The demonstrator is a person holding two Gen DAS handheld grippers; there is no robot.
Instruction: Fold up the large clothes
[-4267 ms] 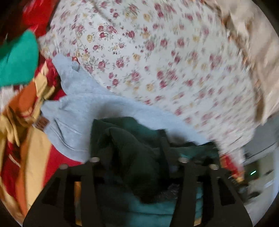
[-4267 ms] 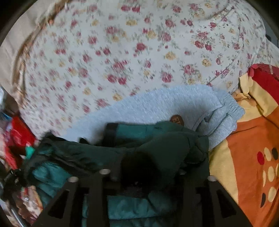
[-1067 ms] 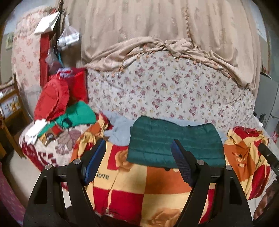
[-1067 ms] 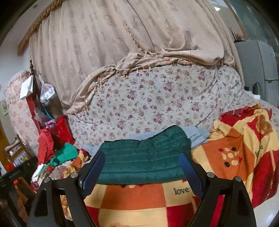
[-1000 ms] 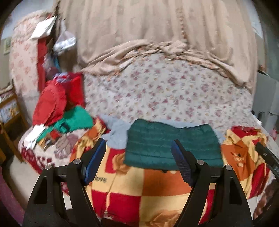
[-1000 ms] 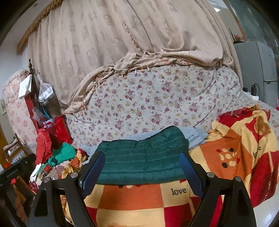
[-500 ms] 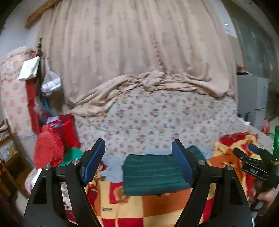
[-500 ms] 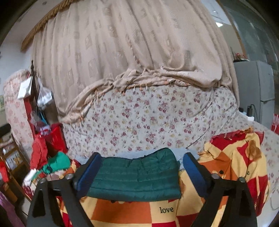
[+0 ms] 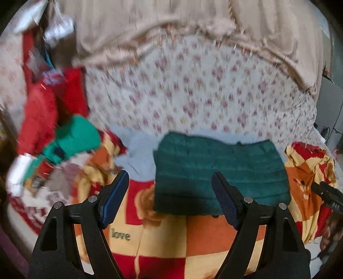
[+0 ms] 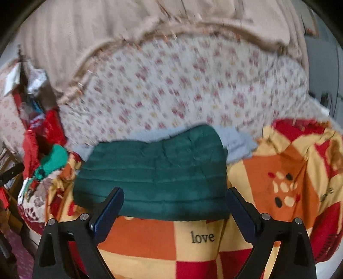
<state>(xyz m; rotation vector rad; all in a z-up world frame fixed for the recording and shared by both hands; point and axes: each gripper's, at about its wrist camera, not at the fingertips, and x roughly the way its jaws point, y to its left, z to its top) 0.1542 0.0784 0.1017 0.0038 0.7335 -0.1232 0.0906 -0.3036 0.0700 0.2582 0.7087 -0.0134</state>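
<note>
A home, likely a living room or bedroom. A floral cover [image 10: 182,90] drapes the furniture, a checked blanket [image 10: 278,182] lies spread, and beige curtains [image 9: 150,19] hang behind. Clothes [image 9: 53,128] pile at the left edge.

Both of your grippers hang with jaws spread wide and nothing between the fingers. Ahead of the left gripper [image 9: 170,186], the folded green quilted jacket [image 9: 216,171] lies flat on the checkered blanket [image 9: 163,242], whose near stretch gives you bare room under the fingers. To its left, a heap of red and green clothes [image 9: 55,133] crowds that side. Beyond the jacket a light blue garment [image 10: 235,143] meets the floral sofa back [image 10: 182,90]. Ahead-right of the right gripper [image 10: 174,203], the blanket bunches up.
</note>
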